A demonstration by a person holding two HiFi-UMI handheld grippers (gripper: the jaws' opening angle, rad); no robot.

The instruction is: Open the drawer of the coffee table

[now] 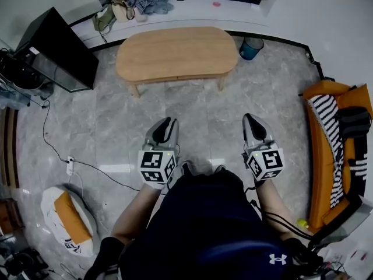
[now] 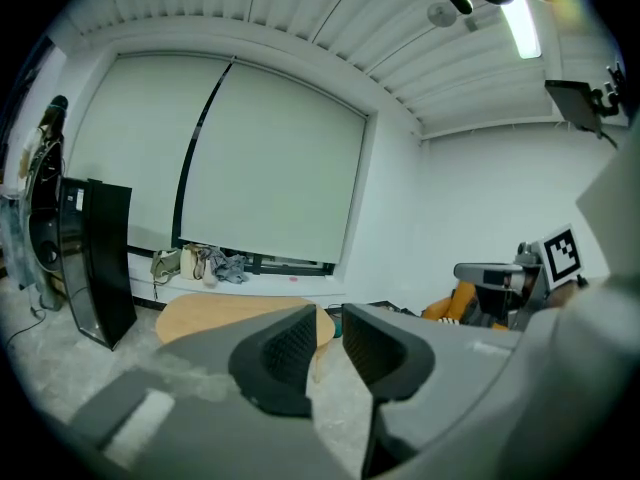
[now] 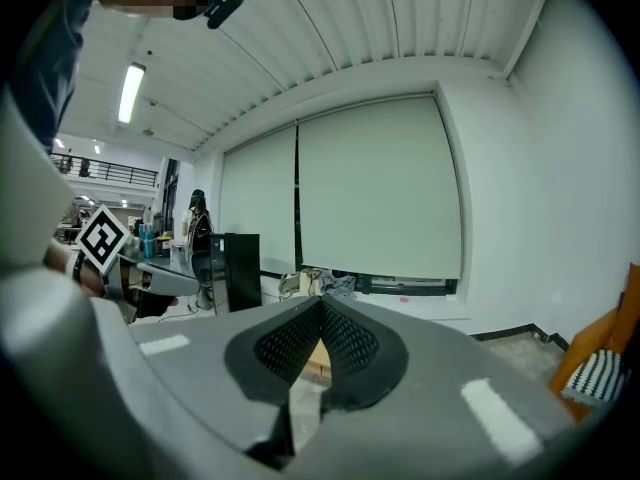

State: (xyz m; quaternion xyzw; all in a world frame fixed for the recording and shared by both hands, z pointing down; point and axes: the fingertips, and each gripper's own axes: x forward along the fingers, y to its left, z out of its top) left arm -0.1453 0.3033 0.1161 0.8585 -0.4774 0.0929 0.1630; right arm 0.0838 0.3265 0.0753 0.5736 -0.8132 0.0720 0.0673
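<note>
Wood-topped and oval, the coffee table stands across the grey marble floor, well ahead of the person. In the head view, the left gripper and the right gripper hang side by side in front of the person's body. Both point toward the table, well short of it and touching nothing. A black cabinet stands left of the table, a blue bin is just off its right end, and an orange sofa runs along the right edge.

Over to the left gripper view: the fingers stand slightly apart with a narrow gap and nothing in it (only floor shows through). The table's pale top shows beyond the left finger, with the cabinet further left.

Now the right gripper view: the fingers are pressed together at the tips, closed on nothing. A sliver of the table shows through the slit beneath them.
</note>
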